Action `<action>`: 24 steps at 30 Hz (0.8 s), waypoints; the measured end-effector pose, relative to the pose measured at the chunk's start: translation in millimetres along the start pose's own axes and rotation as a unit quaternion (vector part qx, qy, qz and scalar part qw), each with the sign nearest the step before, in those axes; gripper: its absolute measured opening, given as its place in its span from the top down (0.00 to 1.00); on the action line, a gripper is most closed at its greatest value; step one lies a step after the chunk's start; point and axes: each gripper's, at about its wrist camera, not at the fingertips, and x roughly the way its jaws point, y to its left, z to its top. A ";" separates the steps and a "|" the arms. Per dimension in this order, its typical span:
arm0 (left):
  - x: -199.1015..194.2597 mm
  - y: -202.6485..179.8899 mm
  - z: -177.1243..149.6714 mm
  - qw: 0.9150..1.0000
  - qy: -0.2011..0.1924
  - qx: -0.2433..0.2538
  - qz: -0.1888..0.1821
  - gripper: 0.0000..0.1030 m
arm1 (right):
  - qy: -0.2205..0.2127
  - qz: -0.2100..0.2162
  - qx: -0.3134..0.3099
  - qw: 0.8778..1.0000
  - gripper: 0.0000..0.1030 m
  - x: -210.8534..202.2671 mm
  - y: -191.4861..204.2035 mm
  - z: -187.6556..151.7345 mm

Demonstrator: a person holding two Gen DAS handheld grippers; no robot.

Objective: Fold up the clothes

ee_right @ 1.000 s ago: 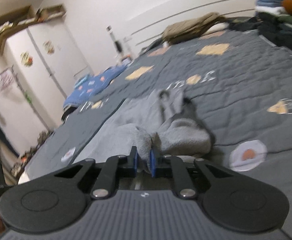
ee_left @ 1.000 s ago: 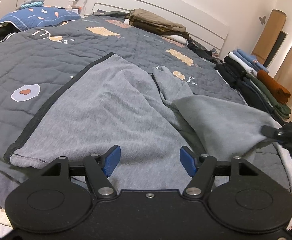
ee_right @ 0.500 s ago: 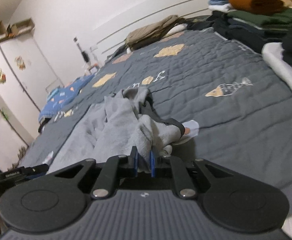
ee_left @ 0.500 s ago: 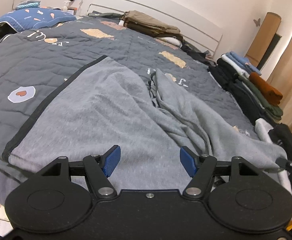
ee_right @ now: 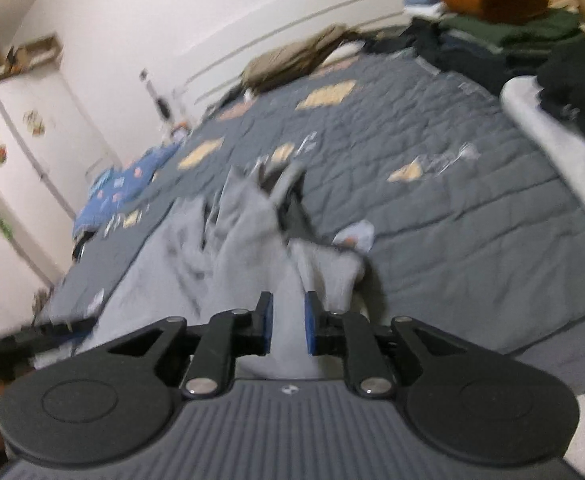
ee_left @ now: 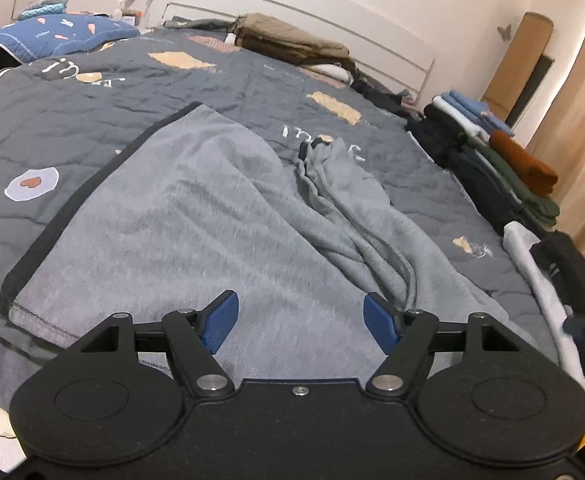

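A grey garment (ee_left: 212, 216) lies spread on the bed (ee_left: 72, 92), its dark-trimmed hem along the near left and its bunched, twisted part running away toward the middle of the quilt. The left gripper (ee_left: 298, 318) hovers over the near end of the cloth with its jaws well apart and nothing between the blue pads. The right gripper (ee_right: 286, 322) sits at the garment's near right side; its jaws have just been opening and now stand narrowly apart, with a strip of grey fabric running up between them, the pads seemingly no longer pinching it, though blur makes this hard to judge. The garment's long axis runs from the grippers toward the headboard (ee_left: 332, 36), so both hands are at the same near end, the right one closer to the crumpled fold, the left one closer to the flat half. The coming move probably depends on smoothing that ridge before any fold. Folded stacks (ee_left: 508, 168) line the bed's right edge. The quilt carries white lettering, too distorted to read; no brand is legible.
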 end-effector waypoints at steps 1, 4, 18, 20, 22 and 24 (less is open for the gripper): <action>0.8 -1.7 -0.5 1.000 -0.001 0.004 -0.003 0.34 | -0.004 -0.001 0.000 1.000 0.79 0.5 0.3 1.5; 4.8 -6.2 -5.0 1.000 0.005 0.020 -0.001 0.34 | -0.013 -0.003 -0.004 1.000 0.71 4.1 2.3 5.4; 7.2 -28.1 -17.0 0.995 0.011 0.100 0.024 0.28 | 0.045 0.018 -0.116 0.992 0.62 87.7 68.8 9.7; 6.7 -28.1 -17.4 0.994 0.011 0.102 0.025 0.27 | 0.050 0.012 -0.128 0.990 0.61 98.1 74.4 9.6; 6.6 -28.0 -17.7 0.994 0.011 0.104 0.028 0.26 | 0.056 0.006 -0.137 0.989 0.61 107.5 78.4 9.4; 6.7 -27.3 -17.4 0.994 0.011 0.104 0.031 0.26 | 0.062 0.001 -0.148 0.987 0.61 115.5 81.9 9.2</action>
